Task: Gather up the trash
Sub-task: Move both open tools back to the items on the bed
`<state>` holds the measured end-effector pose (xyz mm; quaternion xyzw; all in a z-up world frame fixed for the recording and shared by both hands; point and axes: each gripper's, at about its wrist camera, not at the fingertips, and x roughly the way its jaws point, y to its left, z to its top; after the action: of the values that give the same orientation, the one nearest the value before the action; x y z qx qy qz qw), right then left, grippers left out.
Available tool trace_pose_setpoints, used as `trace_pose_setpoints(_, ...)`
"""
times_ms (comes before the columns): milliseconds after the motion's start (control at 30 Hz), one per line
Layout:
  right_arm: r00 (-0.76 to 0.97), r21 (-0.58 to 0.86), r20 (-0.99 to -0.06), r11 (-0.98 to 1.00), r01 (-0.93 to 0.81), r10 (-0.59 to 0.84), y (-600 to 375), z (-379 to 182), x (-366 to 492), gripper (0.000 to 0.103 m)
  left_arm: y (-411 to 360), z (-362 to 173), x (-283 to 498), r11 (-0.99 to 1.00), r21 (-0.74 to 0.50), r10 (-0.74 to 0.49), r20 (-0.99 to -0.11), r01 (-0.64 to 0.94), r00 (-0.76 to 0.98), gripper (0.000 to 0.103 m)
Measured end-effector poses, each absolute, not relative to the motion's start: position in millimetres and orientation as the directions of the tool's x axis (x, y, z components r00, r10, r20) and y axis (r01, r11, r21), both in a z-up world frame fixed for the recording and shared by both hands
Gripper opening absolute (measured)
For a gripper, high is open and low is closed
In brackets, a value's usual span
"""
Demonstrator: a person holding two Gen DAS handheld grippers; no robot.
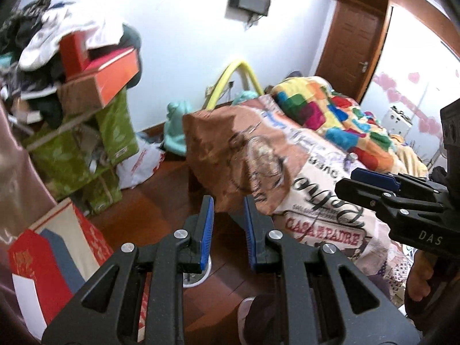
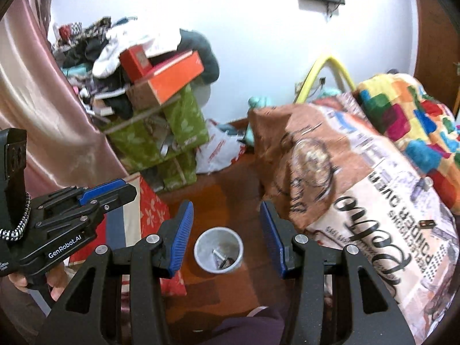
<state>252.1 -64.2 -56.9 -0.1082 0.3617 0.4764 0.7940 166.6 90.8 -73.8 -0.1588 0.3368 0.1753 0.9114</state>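
Collecting looks barely under way: the left gripper and right gripper both hover with jaws parted and empty, the small white plastic cup-bin holding scraps on the wooden floor at 6 o'clock.

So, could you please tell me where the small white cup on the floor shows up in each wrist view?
Left wrist view: the white cup is low in the centre, mostly hidden behind the left claw; only its rim shows.
Right wrist view: the cup sits on the wooden floor, bottom centre, between the open right claw's fingers, with scraps inside.
Shared landmark: the orange box on the clutter pile.
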Motion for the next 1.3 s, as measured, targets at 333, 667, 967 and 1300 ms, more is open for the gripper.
trace_pose_setpoints(333, 0.454, 0.094, -0.599, 0.621, -0.778, 0.659, -140.7, -27.1, 273.3, 0.045, 21.5, -35.1, 211.4, 0.942, -0.114, 0.186, -0.609, -0.317, 0.771, 0.044)
trace_pose_setpoints(667, 0.611, 0.051, -0.557, 0.758, -0.65, 0.562, -208.2, -18.1, 314.9, 0.063, -33.3, -21.0, 273.8, 0.97, -0.082, 0.138, -0.589, -0.228, 0.797, 0.061)
trace_pose_setpoints(967, 0.678, 0.064, -0.563, 0.844, -0.533, 0.471, -252.4, -26.2, 365.3, 0.063, -70.1, -25.5, 345.2, 0.99, -0.066, 0.06, -0.611, -0.126, 0.79, 0.061)
trace_pose_setpoints(1300, 0.701, 0.057, -0.621, 0.912, -0.406, 0.351, -286.9, -63.4, 426.6, 0.063, -97.8, -56.5, 433.5, 0.996, -0.084, -0.035, -0.649, -0.026, 0.76, 0.061)
